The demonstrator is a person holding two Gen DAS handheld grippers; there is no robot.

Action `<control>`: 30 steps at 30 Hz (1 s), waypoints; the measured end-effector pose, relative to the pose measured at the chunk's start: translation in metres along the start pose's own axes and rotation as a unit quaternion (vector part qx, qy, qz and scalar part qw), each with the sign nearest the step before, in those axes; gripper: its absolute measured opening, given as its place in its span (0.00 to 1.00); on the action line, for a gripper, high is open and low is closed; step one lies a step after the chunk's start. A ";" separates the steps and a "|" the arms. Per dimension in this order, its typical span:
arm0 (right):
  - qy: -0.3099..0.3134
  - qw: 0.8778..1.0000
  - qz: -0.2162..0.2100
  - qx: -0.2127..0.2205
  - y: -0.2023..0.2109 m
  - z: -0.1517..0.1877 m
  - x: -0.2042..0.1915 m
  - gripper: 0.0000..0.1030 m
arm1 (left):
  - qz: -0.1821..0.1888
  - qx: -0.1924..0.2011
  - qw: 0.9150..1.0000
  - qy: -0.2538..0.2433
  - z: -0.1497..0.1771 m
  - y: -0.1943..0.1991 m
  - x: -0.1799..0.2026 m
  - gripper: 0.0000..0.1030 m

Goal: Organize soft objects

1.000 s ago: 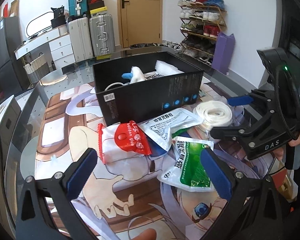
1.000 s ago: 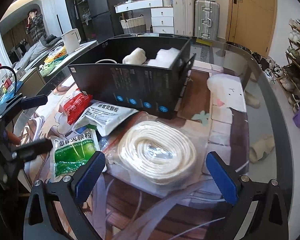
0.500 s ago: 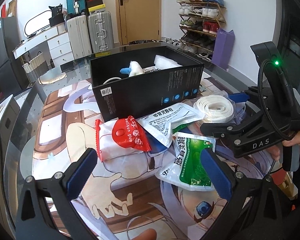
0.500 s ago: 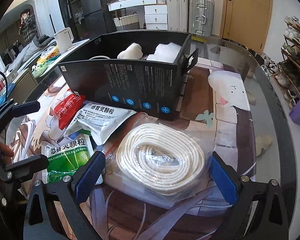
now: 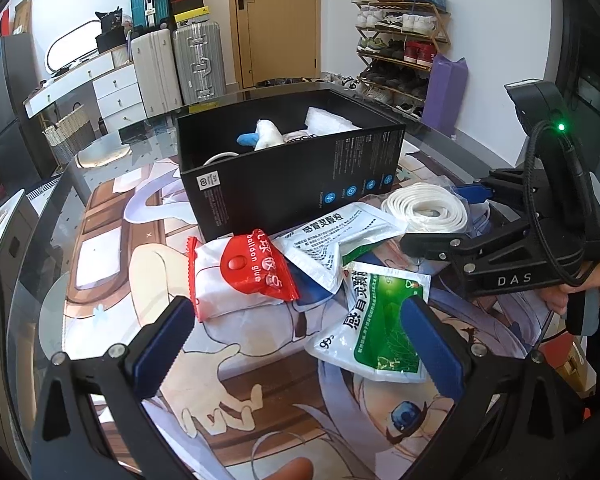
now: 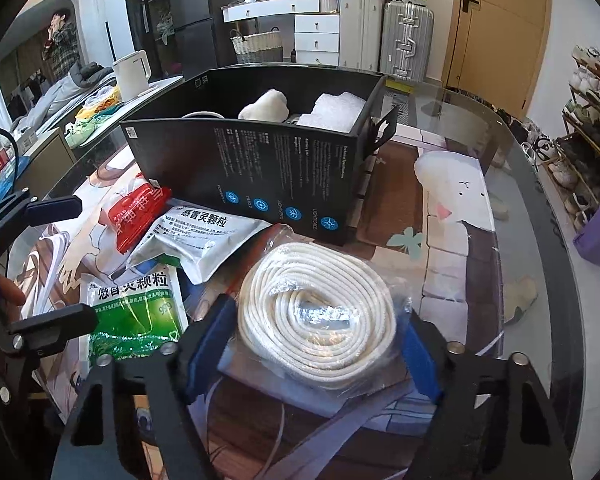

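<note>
The right tool [image 6: 316, 344] is positioned around a coil of white rope sealed in a clear plastic bag [image 6: 316, 312]. Its jaws have just been closing, and the blue pads [image 6: 212, 340] now stand at the two sides of the coil. The left pad appears to touch the bag; firm contact on the right side cannot be confirmed, because crumpled plastic covers that pad. The coil rests on the glass-topped counter [image 6: 516, 240] with a printed cartoon mat under the glass, just in front of a black open-top cardboard box [image 6: 260, 168].

The left tool [image 5: 296, 344] hangs released above the counter, jaws spread wide, nothing between them. Below it lie three soft packets in a loose overlapping pile:
- a red-and-white pouch printed "balloon glue" [image 5: 240, 276], nearest the box;
- a white sachet with dark print [image 5: 332, 240], partly under the others;
- a green-and-white sachet [image 5: 376, 328], nearest the left tool's right finger.

Inside the box are a white plush toy with a blue part [image 5: 260, 136] and a white padded bag [image 5: 328, 120]. A hand [image 5: 576, 292] grips the right tool's handle at the right edge of the left wrist view.
</note>
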State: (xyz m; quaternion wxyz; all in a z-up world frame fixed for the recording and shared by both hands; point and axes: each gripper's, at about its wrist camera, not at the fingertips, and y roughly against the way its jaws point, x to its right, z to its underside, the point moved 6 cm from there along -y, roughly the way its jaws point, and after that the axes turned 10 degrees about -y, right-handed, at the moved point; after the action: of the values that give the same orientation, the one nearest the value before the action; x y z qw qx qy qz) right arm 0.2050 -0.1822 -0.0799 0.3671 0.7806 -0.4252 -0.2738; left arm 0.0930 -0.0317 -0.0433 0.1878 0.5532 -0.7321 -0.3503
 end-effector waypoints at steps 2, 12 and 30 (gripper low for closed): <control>0.009 1.000 -0.005 -0.004 0.003 0.002 0.000 0.64 | 0.002 0.001 1.000 -0.002 0.000 0.001 0.001 1.00; 0.008 0.999 -0.036 -0.001 0.021 0.007 0.007 0.59 | 0.024 0.001 1.000 -0.004 -0.001 0.001 0.008 1.00; 0.003 0.999 -0.045 0.029 0.047 0.001 0.020 0.59 | 0.044 -0.026 0.994 -0.091 0.007 -0.013 0.058 0.99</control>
State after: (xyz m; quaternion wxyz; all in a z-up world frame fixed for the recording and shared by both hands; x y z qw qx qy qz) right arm 0.1919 -0.2170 -0.0448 0.3326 0.8102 -0.3961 -0.2758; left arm 0.0787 -0.0857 -0.0638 0.1498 0.4807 -0.7607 -0.4097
